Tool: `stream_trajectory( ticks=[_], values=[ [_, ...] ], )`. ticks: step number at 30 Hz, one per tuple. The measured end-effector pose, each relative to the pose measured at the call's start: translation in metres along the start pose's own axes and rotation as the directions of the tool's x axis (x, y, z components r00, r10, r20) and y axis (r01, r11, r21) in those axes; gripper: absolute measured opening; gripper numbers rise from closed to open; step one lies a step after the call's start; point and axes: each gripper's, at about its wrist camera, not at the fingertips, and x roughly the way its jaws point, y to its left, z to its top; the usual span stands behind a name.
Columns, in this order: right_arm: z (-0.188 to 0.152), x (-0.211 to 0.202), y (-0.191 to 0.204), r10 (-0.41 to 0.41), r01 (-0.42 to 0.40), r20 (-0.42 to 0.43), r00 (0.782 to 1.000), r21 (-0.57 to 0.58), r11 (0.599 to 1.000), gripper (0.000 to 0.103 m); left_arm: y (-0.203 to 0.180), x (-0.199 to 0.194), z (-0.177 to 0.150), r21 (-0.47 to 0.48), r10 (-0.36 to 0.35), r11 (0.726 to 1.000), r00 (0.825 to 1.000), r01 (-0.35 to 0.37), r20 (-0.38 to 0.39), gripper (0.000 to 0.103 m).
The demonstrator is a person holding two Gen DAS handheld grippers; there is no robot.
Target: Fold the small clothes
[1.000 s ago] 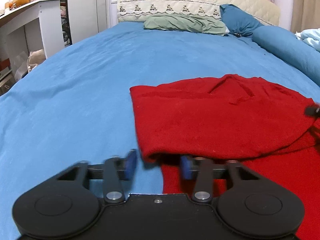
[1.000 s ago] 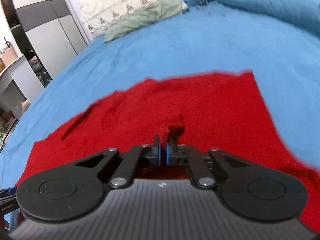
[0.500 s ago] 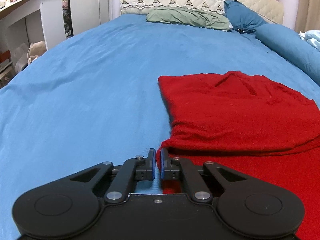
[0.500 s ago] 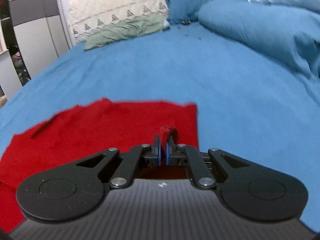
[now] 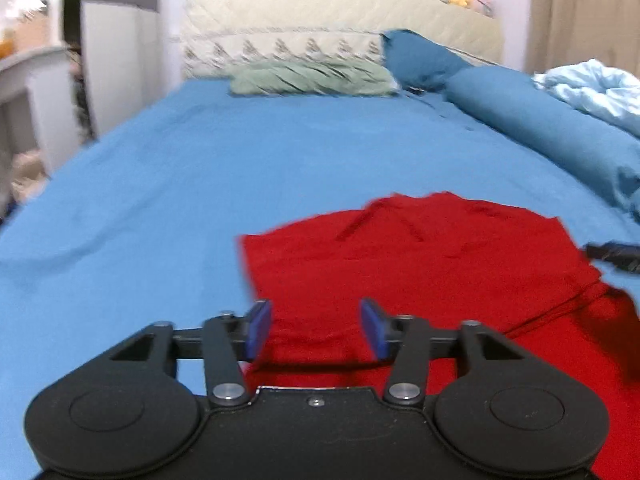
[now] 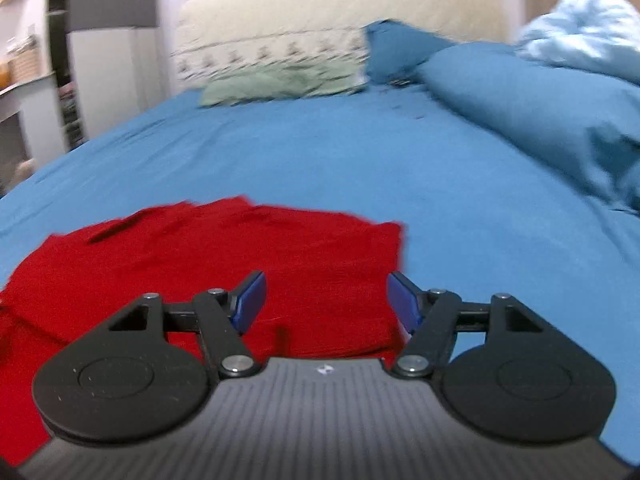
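A red knit garment (image 5: pixel 420 264) lies folded over itself on the blue bedsheet (image 5: pixel 168 200). My left gripper (image 5: pixel 316 330) hovers over the garment's near left corner; its jaws are opening and nothing is pinched between the blue pads. In the right wrist view the same red garment (image 6: pixel 224 256) lies flat, its right edge by my right gripper (image 6: pixel 326 302). That gripper's jaws are opening too, with only flat cloth below them. A dark tip of the right gripper (image 5: pixel 614 254) shows at the left wrist view's right edge.
A green pillow (image 5: pixel 312 78) and blue pillows (image 5: pixel 532 120) lie at the head of the bed by a cream headboard (image 5: pixel 340 20) topped with plush toys. A pale blue quilt (image 6: pixel 584 36) is bunched at the right. White furniture (image 5: pixel 24 80) stands left of the bed.
Both grippers were shut on pinches of red cloth half a second ago; both have let go and stand open, lifted slightly. The upper layer now lies flat on the lower one.
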Motion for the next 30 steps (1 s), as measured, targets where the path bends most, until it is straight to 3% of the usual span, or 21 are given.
stream_trajectory(
  ticks=[6,13,19,25,27,29,30],
  values=[
    [-0.011,0.029,0.009,0.025,-0.023,-0.091,0.996,0.023,0.999,0.083,-0.013,0.054,-0.013,-0.018,0.015,1.000,0.995,-0.017,-0.098,0.057],
    [-0.023,0.037,-0.013,0.004,0.007,-0.102,0.995,0.108,0.994,0.082,-0.008,0.059,-0.013,-0.027,0.008,1.000,0.994,-0.011,-0.111,0.060],
    [-0.012,0.030,-0.011,0.009,0.005,-0.115,0.993,0.116,0.993,0.083,-0.016,0.052,-0.005,-0.026,0.038,0.999,0.988,-0.042,-0.148,0.060],
    [0.030,-0.042,-0.018,0.029,-0.026,-0.019,0.999,0.138,0.990,0.084,-0.021,-0.016,0.020,-0.008,0.047,0.999,0.993,-0.048,-0.110,0.062],
    [0.046,-0.077,-0.021,0.041,-0.042,0.012,0.999,0.127,0.991,0.086,-0.022,-0.055,0.030,-0.009,0.050,0.999,0.996,-0.051,-0.080,0.070],
    [0.059,-0.117,-0.023,0.058,-0.063,0.044,0.997,0.117,0.991,0.097,-0.022,-0.095,0.036,-0.016,0.039,0.999,0.998,-0.040,-0.058,0.090],
    [0.065,-0.140,-0.025,0.070,-0.076,0.060,0.996,0.109,0.991,0.103,-0.022,-0.116,0.038,-0.021,0.033,0.999,0.998,-0.034,-0.048,0.095]
  ],
)
